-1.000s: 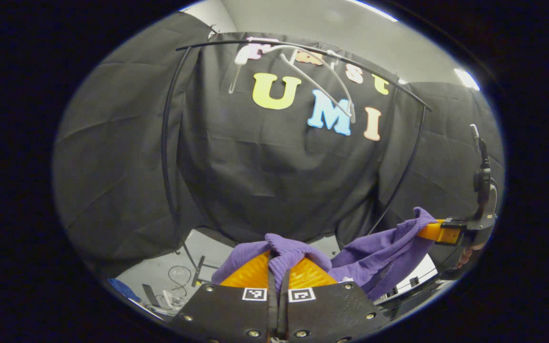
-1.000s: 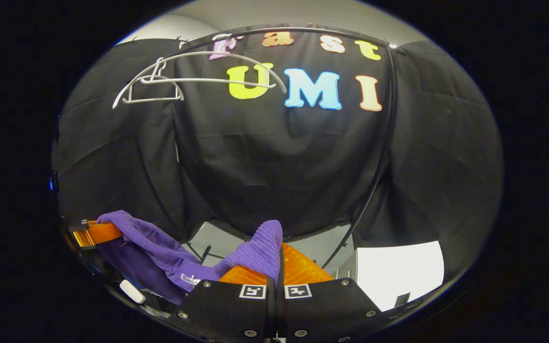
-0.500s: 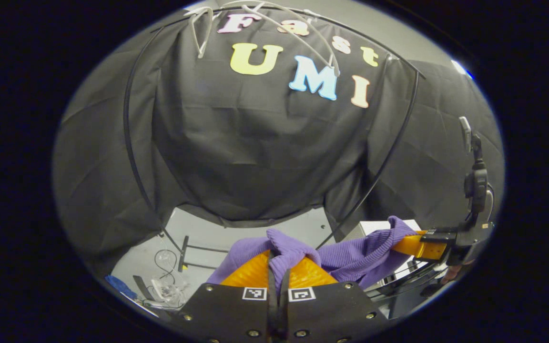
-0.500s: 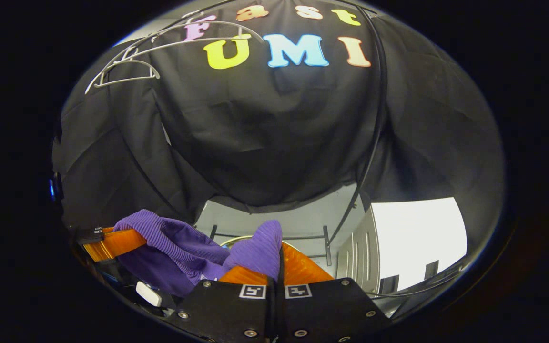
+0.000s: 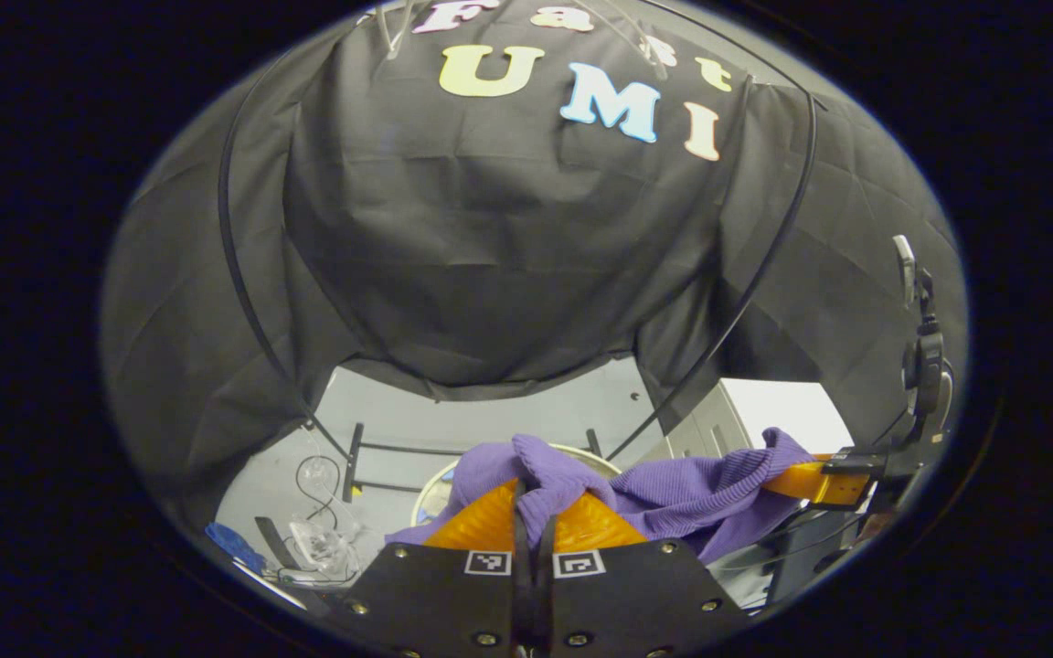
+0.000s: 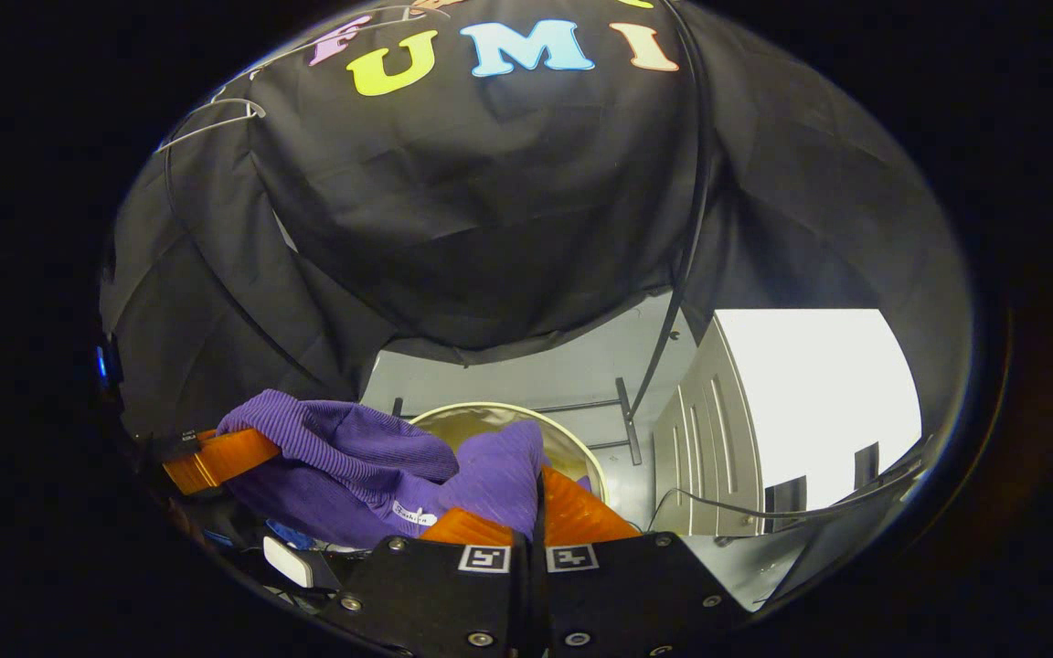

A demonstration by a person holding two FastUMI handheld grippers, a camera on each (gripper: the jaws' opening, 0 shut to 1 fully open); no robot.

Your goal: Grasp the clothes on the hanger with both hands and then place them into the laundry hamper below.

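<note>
A purple ribbed garment (image 5: 673, 489) hangs stretched between my two grippers. My left gripper (image 5: 531, 489) is shut on a bunched fold of it at the bottom of the left gripper view. My right gripper (image 5: 805, 477) holds the other end at the right. In the right gripper view my right gripper (image 6: 537, 489) is shut on the purple garment (image 6: 353, 448), and my left gripper (image 6: 216, 457) grips it at the left. The round laundry hamper (image 6: 481, 413) stands on the floor just beyond and below the garment, with its rim (image 5: 430, 484) partly hidden by cloth. The bare hanger (image 6: 211, 114) hangs high up.
A white cabinet (image 6: 801, 393) stands to the right of the hamper. The thin black poles of the rack (image 5: 234, 274) curve down both sides of the black cloth wall. Cables and small clutter (image 5: 316, 539) lie on the grey floor at the left.
Both grippers have come down and tipped downward with the garment still held. The hanger has slid up to the top edge, and the hamper and floor have come into view.
</note>
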